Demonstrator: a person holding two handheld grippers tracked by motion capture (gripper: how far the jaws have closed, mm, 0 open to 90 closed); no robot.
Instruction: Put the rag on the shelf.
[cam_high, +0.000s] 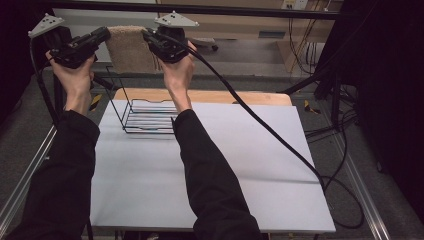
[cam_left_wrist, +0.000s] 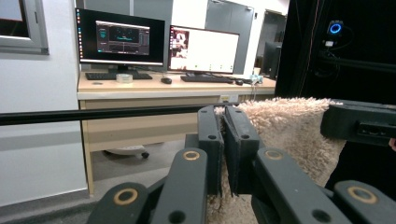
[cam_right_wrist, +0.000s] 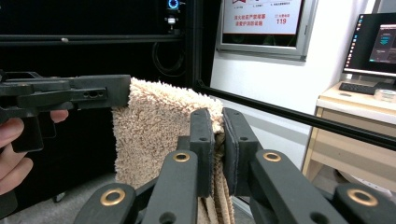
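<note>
A beige shaggy towel (cam_high: 131, 49) is held up in the air beyond the far edge of the bench (cam_high: 210, 165), stretched between the two grippers and hanging down from them; its top edge, the long axis, is seen to run roughly from 9 o'clock to 3 o'clock across the high view, level with the two hands. The left hand-held gripper (cam_high: 102, 35) is clamped on the towel's left upper corner, its jaws closed on the pile, as is shown in the left gripper view, where the towel (cam_left_wrist: 299, 135) is pinched between the two black pads and spreads off toward 3 o'clock. The right hand-held gripper (cam_high: 148, 35) is clamped on the opposite upper corner; in the right gripper view the towel (cam_right_wrist: 154, 135) is gripped between the jaws and spreads toward 9 o'clock, where the other gripper is met. Both grips are thus equally near the cloth, one at each end of the edge.

Below the towel, toward 6 o'clock, a black wire rack (cam_high: 145, 117) stands on the near part of the bench's far-left area, just beside the right forearm; the towel hangs well above and behind it. The coming move is judged to turn on this: the rack lies down and toward the person from the hanging cloth, so the held edge would have to be brought back and lowered with both grips kept level.
</note>
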